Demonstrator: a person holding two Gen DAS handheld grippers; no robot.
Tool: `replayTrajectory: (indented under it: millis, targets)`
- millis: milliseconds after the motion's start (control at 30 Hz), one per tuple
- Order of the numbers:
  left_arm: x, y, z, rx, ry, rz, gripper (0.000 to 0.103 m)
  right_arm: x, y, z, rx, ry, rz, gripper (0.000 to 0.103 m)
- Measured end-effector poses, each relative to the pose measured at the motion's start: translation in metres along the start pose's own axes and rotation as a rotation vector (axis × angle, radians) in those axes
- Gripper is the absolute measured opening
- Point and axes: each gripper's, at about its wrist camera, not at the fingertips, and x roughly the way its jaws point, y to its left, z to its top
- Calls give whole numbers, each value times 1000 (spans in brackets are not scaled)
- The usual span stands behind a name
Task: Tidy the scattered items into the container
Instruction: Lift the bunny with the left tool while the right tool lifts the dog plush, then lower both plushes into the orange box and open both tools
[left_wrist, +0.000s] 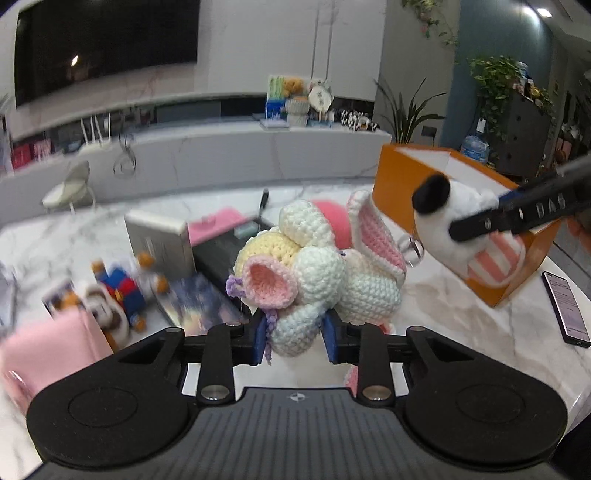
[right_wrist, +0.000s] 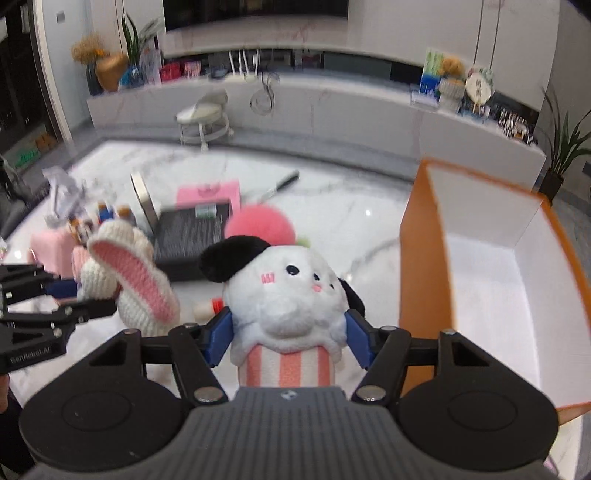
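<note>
**Both grippers loaded, box beside me**

My left gripper was clamped on the crochet bunny, its blue pads pressed into the white yarn at the bunny's lower end. The bunny was held clear above the marble table, one pink-lined ear flopped toward the right. From the right wrist camera I saw the same bunny at the left, gripped between the left gripper's black fingers.

My right gripper was closed on the plush dog, blue pads squeezing both sides of its white head just above the pink-and-white striped body. It had black ears, and its face pointed up at the camera. From the left wrist camera the dog hung in front of the orange box, pinched by the right gripper's fingers.

The orange box stood open just right of the dog, its white inside visible. I saw nothing inside the part that showed.

On the table lay a pink pom-pom, a dark tray, a pink card, a small figure toy, and a phone beyond the box.
</note>
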Motion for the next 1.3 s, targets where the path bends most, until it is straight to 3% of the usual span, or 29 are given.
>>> replayTrajectory:
  millis: [367, 567, 800, 1000, 1300]
  targets:
    - [-25, -54, 90, 1, -149, -28, 35, -86, -53, 69, 88, -284, -19, 66]
    - [-14, -95, 129, 32, -187, -76, 35, -120, -101, 72, 145, -382, -33, 66]
    - [27, -148, 151, 64, -185, -163, 35, -128, -168, 43, 267, -378, -86, 66]
    - [73, -189, 151, 81, -136, -231, 35, -108, -209, 21, 358, -329, -103, 66]
    - [118, -215, 142, 96, -43, -244, 35, -65, -241, 5, 460, -250, -110, 66]
